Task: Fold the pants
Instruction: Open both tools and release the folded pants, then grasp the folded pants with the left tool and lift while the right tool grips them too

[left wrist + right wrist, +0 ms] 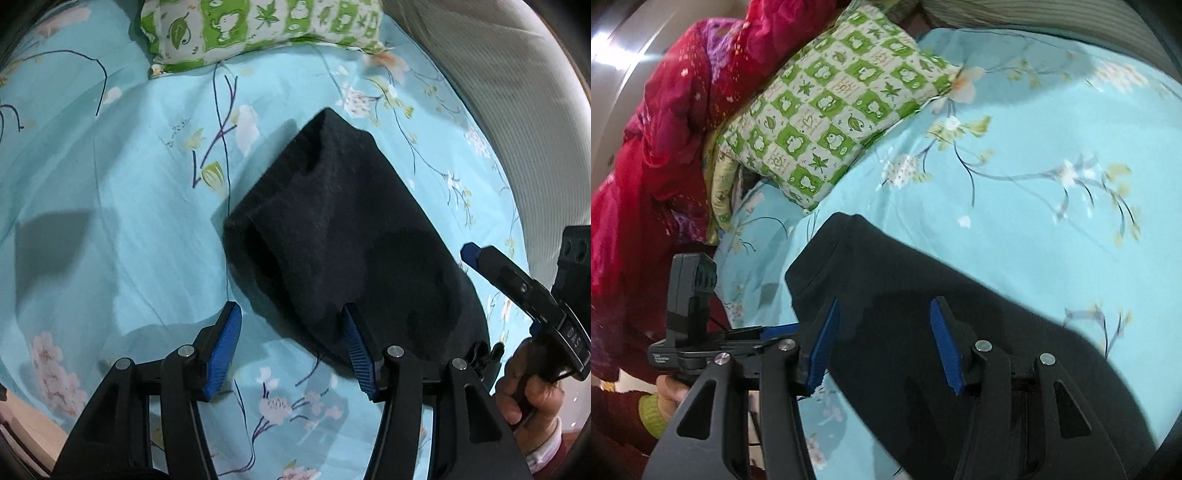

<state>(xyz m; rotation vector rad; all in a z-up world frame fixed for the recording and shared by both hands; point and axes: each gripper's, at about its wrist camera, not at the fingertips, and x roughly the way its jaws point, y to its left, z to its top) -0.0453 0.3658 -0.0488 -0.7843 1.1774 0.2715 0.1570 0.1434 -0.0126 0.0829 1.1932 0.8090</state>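
Note:
The black pants (340, 229) lie folded into a compact bundle on the light blue floral sheet (110, 184). My left gripper (291, 308) hovers at the bundle's near edge, open. Its right finger is over the cloth and its left finger over bare sheet. In the right wrist view the pants (923, 314) spread under my right gripper (884, 301), which is open above the fabric with nothing pinched. The right gripper's blue fingertip (470, 254) shows beside the bundle's right side, with a hand (528, 398) on its handle.
A green-and-white checked pillow (258, 29) (831, 118) lies at the head of the bed, beyond the pants. A red quilt (646, 147) is heaped to the pillow's left. A striped surface (498, 92) borders the bed's right side. A wooden edge (26, 435) shows at lower left.

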